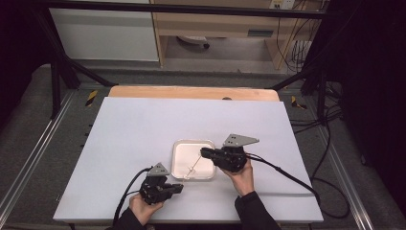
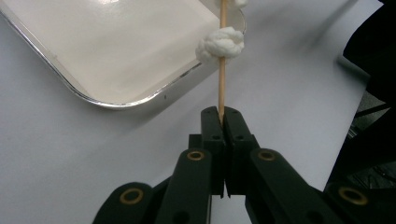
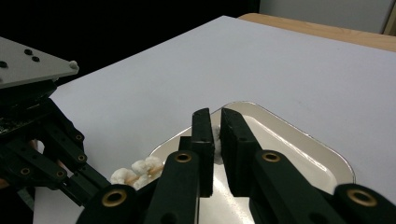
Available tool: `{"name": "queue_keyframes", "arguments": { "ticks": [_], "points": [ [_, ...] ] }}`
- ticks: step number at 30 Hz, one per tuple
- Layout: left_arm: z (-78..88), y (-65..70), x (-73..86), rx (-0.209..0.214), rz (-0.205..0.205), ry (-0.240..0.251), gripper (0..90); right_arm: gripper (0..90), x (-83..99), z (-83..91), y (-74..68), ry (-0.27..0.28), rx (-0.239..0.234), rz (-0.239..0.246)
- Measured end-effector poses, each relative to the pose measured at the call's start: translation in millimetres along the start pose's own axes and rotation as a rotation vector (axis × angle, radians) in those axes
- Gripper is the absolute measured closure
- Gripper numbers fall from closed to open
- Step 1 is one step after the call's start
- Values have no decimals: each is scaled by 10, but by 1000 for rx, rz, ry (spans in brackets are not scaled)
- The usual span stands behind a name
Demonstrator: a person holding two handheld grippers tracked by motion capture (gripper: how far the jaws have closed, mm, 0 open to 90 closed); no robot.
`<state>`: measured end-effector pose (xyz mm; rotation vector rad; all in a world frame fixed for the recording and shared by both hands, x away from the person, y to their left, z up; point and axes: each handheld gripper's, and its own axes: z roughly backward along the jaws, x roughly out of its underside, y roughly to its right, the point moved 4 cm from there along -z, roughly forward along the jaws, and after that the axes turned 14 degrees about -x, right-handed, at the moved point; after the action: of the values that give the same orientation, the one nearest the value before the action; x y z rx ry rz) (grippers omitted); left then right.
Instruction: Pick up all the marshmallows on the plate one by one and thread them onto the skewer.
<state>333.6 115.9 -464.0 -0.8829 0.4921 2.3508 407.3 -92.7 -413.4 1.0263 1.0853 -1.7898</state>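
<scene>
The left gripper (image 1: 178, 188), nearest the table's front edge, has its jaws pressed together on the lower end of one wooden skewer (image 2: 222, 74). The skewer's long axis runs from that grip up and away toward the right gripper (image 1: 205, 153), slanting over the near rim of one white tray (image 1: 179, 165). In the left gripper view, one white marshmallow piece (image 2: 220, 44) sits threaded on the skewer just above the tray rim, and a second white piece touches the top edge of the frame. In the right gripper view, two or three white pieces (image 3: 135, 171) show bunched on the skewer beside the left gripper's linkage; the exact count cannot be told.

The right gripper, over the tray, has its jaws nearly together, pinching a small white piece (image 3: 216, 133) between them. Both grippers stand near each other, not touching. The tray rests on one white table (image 1: 143, 129).
</scene>
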Motion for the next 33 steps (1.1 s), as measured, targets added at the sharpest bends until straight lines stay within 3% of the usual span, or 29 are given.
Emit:
{"name": "queue_keyframes", "arguments": {
  "ticks": [4,6,10,12,14,17,22,24,27,29,33],
  "points": [
    [7,-10,-2,0,1,2,888,789,2,-4,5,-2,-1,-8],
    [-4,-17,9,-8,-3,-10,888,726,-6,3,10,9,14,-7],
    [-8,-21,9,-4,-4,-7,888,705,-49,51,17,27,12,-12],
    [0,-22,8,-7,-5,0,888,641,-63,75,24,32,17,-15],
    [6,-28,10,-10,-15,6,888,568,-86,110,45,67,22,-38],
    [19,-32,9,-15,-23,23,888,454,-121,171,102,115,13,-119],
    [63,-27,-7,-8,-33,68,888,446,-122,206,192,146,-32,-240],
    [77,-18,-13,-2,-43,83,888,452,-105,183,208,143,-58,-265],
    [87,-2,-14,1,-52,98,888,485,-94,137,203,144,-132,-316],
    [92,10,-18,6,-54,108,887,542,-88,118,198,140,-170,-339],
    [98,13,-21,6,-57,115,887,662,-59,99,181,121,-196,-342]
  ]
}}
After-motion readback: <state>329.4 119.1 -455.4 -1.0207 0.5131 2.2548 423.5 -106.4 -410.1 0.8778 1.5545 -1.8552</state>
